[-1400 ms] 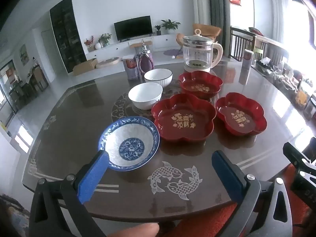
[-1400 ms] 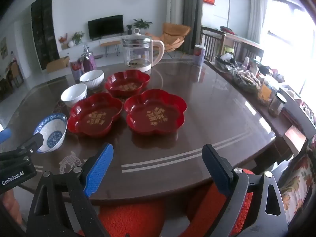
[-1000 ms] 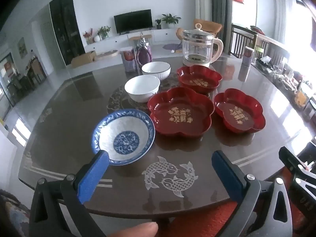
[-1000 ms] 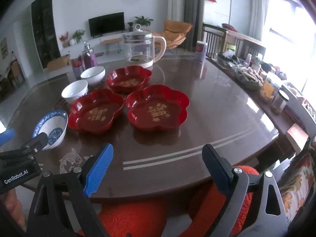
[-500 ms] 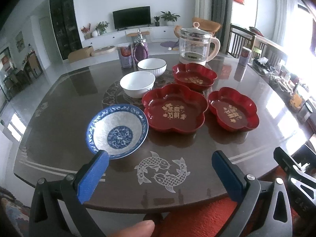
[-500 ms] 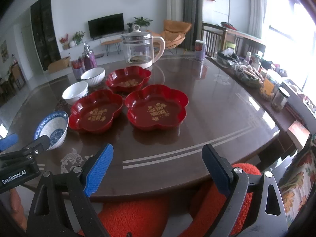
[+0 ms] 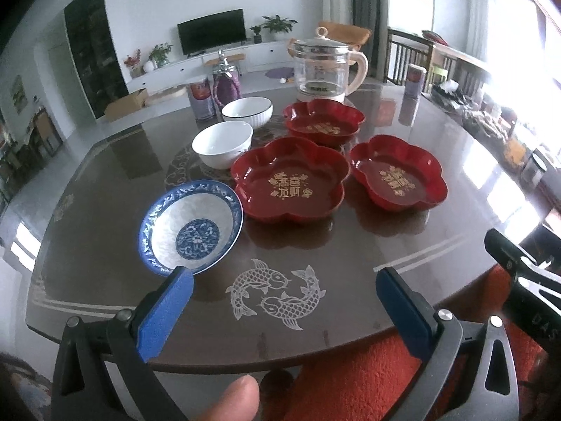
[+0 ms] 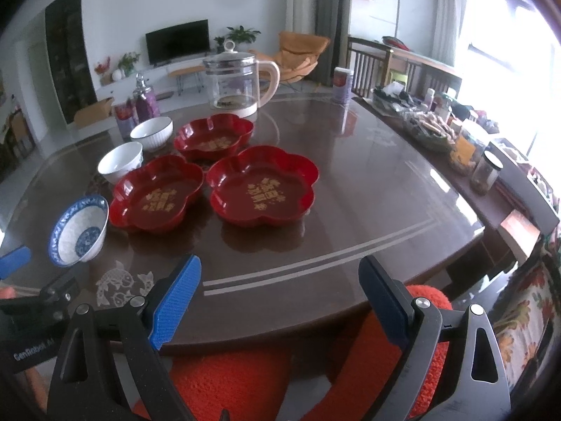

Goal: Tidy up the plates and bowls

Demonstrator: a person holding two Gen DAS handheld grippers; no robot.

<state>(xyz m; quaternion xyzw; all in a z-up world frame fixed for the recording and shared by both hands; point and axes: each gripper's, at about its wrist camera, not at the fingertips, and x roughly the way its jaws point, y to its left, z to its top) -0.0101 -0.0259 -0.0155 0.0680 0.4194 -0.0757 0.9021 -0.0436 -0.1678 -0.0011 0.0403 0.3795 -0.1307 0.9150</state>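
Three red flower-shaped plates stand on the dark table: a near one [image 7: 291, 184] [image 8: 157, 194], a right one [image 7: 398, 177] [image 8: 263, 186] and a far one [image 7: 324, 122] [image 8: 214, 137]. A blue-and-white bowl [image 7: 191, 226] [image 8: 79, 229] sits at the near left. Two white bowls [image 7: 222, 144] [image 7: 247, 112] stand behind it; they also show in the right wrist view [image 8: 121, 161] [image 8: 152, 132]. My left gripper [image 7: 284, 277] is open and empty, just short of the blue bowl. My right gripper [image 8: 278, 263] is open and empty above the table's near edge.
A glass kettle [image 7: 324, 70] [image 8: 238, 80], a purple bottle [image 7: 226, 84] and a can [image 7: 201, 101] stand at the table's far side. Jars and food packets [image 8: 455, 133] line the right edge. A red-orange cushion [image 8: 245, 382] lies below the near edge.
Both grippers have drawn back and risen a little, so the dishes look slightly farther. All dishes stay in place. Both grippers stay open.
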